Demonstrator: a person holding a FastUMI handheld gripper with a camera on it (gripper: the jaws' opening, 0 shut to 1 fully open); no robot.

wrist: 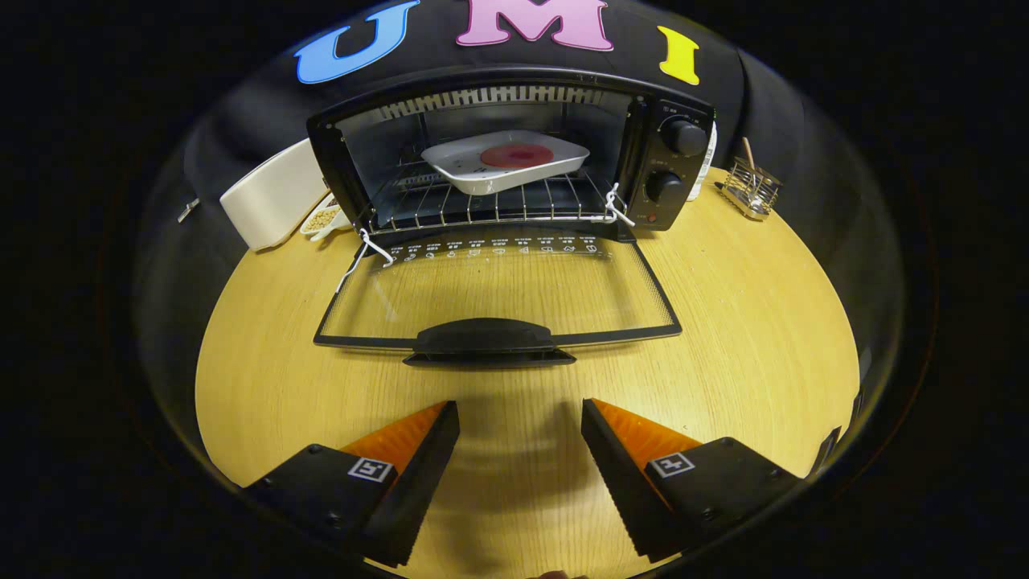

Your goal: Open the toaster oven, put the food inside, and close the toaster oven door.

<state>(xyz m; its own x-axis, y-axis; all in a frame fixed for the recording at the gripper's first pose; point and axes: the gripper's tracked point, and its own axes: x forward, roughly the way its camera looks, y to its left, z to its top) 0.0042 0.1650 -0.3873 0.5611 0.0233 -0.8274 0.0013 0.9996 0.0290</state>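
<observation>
Black and boxy, the small toaster oven (514,153) sits in the upper middle of the frame at the far side of the round, pale wooden tabletop (748,338). Its glass door (494,293) with the black frame is folded fully down, lying flat toward the claw, and the door's wide black handle (489,342) is the part nearest the fingers. Inside, on the wire rack (482,201), rests a white rectangular dish (474,173) carrying a round, reddish-pink piece of food (517,155); the dish sits tilted at a slight angle to the oven's walls. Two black knobs (683,137) stand one above the other on the oven's right panel.

At the bottom of the frame the claw (521,416) is spread wide, both fingers apart with bare tabletop between them; it has hold of nothing. The door handle lies just ahead of the fingertips, apart from them.

Left of the oven, in the upper left of the tabletop, a white rounded oblong container (269,197) leans near the edge, and a small white bowl of beige beans (323,219) sits between it and the oven. In the upper right, well apart from the oven, stands a small wire basket (750,189) with a thin stick rising from it.
</observation>
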